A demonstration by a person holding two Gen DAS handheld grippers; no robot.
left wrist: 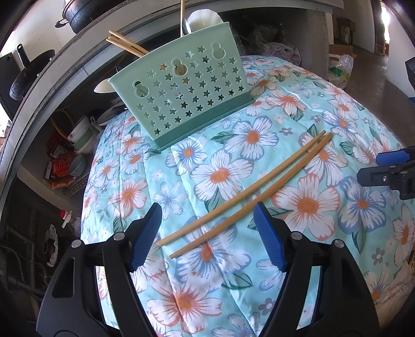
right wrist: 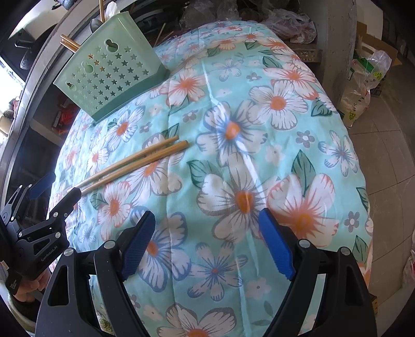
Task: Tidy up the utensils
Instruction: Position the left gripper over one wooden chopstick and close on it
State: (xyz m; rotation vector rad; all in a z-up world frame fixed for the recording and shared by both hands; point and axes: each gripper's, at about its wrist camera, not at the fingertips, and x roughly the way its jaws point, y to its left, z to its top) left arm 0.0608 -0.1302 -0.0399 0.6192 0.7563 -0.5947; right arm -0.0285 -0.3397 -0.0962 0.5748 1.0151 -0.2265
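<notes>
Left tool point(left wrist: 207, 220) tilted downward, jaws apart above two chopsticks point(left wrist: 241, 194).

Hidden inside the holder, cut off at the edges

The green holder point(left wrist: 181, 88) hides the lower ends of the chopsticks in it point(left wrist: 124, 44); one stick point(left wrist: 182, 15) runs off the top edge. The right gripper point(left wrist: 389, 171) is cut by the frame's right side.

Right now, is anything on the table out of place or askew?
Yes. Two loose chopsticks lie on the floral cloth, roughly side by side, not quite parallel, outside the green holder that already contains others. Nothing looks spilled or damaged.
</notes>
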